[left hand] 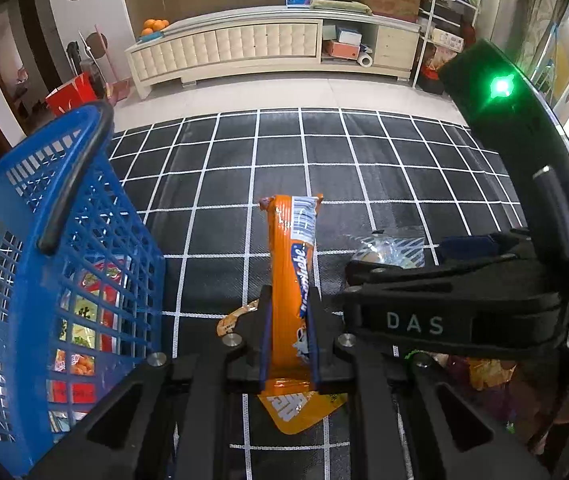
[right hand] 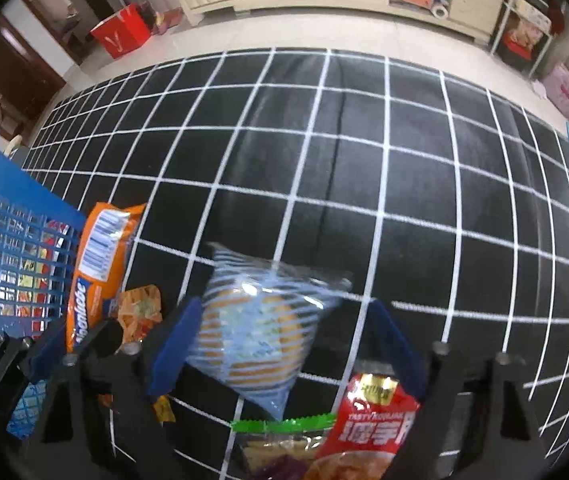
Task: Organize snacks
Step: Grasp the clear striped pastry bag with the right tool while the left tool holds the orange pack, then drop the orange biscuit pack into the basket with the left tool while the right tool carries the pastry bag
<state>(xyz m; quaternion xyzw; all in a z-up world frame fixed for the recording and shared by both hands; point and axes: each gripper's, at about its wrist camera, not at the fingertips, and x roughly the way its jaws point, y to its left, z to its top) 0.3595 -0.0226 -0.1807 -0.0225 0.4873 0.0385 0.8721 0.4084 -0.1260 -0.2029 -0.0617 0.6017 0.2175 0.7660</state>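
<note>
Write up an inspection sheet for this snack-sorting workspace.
Surface: black grid mat on pale tile floor.
Job's things: blue basket holding packets; orange snack pack; striped clear biscuit bag; red packet.
Clutter: small orange wrapper.
Grippers: left tongs shut on the orange snack pack; right tongs open around the biscuit bag.
Cables: black lead on right unit.
Surroundings: cream cabinet, red box.

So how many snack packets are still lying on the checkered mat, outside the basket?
4, maybe more hidden: striped cookie bag, red packet, green-topped packet, small orange packet.
</note>
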